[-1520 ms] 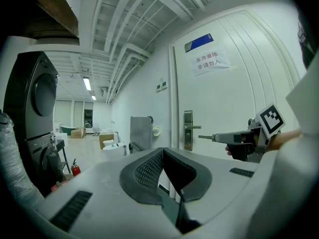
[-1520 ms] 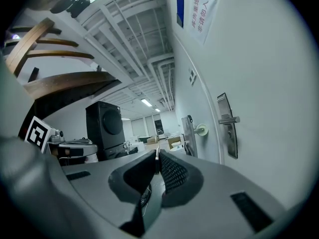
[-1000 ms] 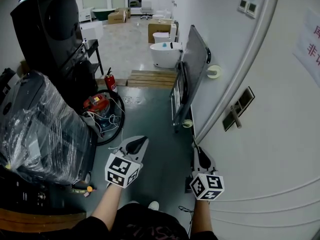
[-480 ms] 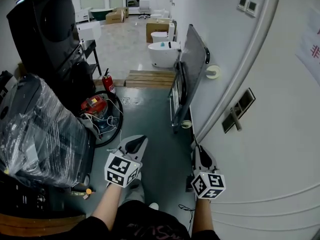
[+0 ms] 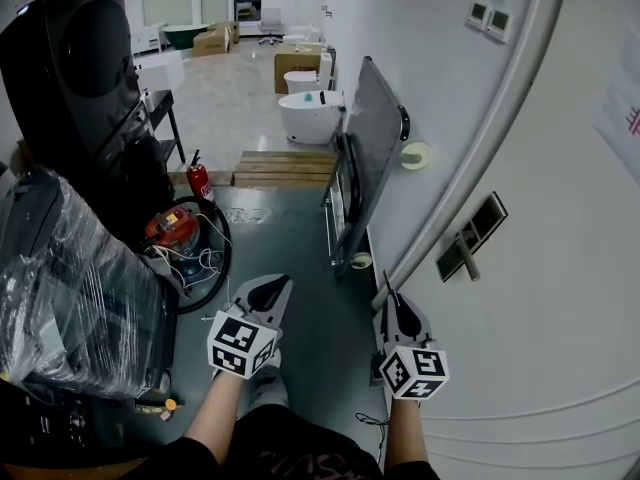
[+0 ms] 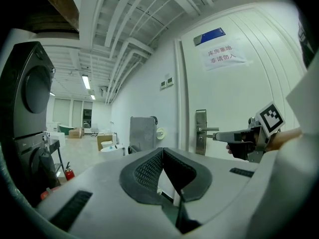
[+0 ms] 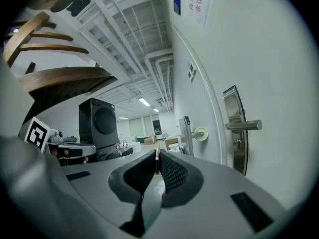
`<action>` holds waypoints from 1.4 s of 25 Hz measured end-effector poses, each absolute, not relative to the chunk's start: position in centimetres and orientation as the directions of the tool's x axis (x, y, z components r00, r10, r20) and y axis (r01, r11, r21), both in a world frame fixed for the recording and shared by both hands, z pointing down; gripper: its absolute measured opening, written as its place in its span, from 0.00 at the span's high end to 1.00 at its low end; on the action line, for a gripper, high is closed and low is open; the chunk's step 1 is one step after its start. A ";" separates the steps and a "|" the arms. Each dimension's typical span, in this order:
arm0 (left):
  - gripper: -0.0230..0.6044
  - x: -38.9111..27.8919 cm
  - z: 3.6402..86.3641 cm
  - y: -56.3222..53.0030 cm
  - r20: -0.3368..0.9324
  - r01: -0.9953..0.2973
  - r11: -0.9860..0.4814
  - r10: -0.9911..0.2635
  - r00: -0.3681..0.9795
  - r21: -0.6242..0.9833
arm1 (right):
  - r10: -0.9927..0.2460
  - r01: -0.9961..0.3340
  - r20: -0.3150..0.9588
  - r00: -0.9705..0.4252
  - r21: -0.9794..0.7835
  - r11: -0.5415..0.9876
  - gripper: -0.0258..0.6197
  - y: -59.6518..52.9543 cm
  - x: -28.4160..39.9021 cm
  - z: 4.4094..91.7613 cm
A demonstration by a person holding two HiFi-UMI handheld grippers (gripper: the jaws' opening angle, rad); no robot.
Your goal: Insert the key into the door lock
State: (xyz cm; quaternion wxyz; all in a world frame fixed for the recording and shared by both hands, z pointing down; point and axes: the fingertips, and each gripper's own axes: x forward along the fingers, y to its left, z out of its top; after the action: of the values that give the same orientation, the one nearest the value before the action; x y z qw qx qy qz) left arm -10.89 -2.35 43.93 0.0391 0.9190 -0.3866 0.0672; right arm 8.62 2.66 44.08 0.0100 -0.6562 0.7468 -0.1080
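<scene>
Key [image 7: 157,156] shows as a thin metal blade, pinched edge-on between the pads of the right gripper [image 5: 392,300], whose jaws are closed down on it. In the head view its tip pokes just past the fingertips. The left gripper [image 5: 281,286] has its jaws pressed together with nothing between them. It hangs level with the right one and apart from it.

The door [image 5: 560,298] fills the right side, with its frame [image 5: 462,173] running up beside the wall. The lock plate [image 5: 470,236] and its handle [image 5: 468,264] sit up and to the right of the key, well apart from it. In the right gripper view the plate lies right of the jaws and the keyhole [image 7: 238,143] is under the handle. The key points along the wall, not at the keyhole.

The floor [image 5: 300,238] is open ahead, between a plastic-wrapped machine [image 5: 70,288] on the left and a wheeled board [image 5: 370,158] leaning by the wall. Far off stand cardboard boxes [image 5: 296,65], and nearer is a white tub [image 5: 305,118]. What they hold cannot be seen.
</scene>
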 end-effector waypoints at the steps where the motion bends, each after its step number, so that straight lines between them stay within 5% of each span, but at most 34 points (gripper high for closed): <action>1: 0.94 -10.8 43.9 -2.9 0.152 -0.714 -0.700 -0.703 0.695 0.023 | -0.982 -0.979 0.130 -0.135 -0.172 0.112 0.84 2.2 8.7 44.2; 35: 0.94 -8.0 47.2 -28.6 0.211 -0.530 -0.842 -0.502 0.839 0.102 | -0.978 -0.962 0.181 0.108 -0.230 -0.149 0.84 -18.7 9.9 46.0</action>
State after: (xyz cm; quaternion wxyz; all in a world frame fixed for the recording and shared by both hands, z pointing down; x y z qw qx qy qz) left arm -7.96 -28.60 47.17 0.0781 0.9556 -0.2699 0.0882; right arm 9.88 -18.75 46.01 0.0271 -0.7437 0.6519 -0.1456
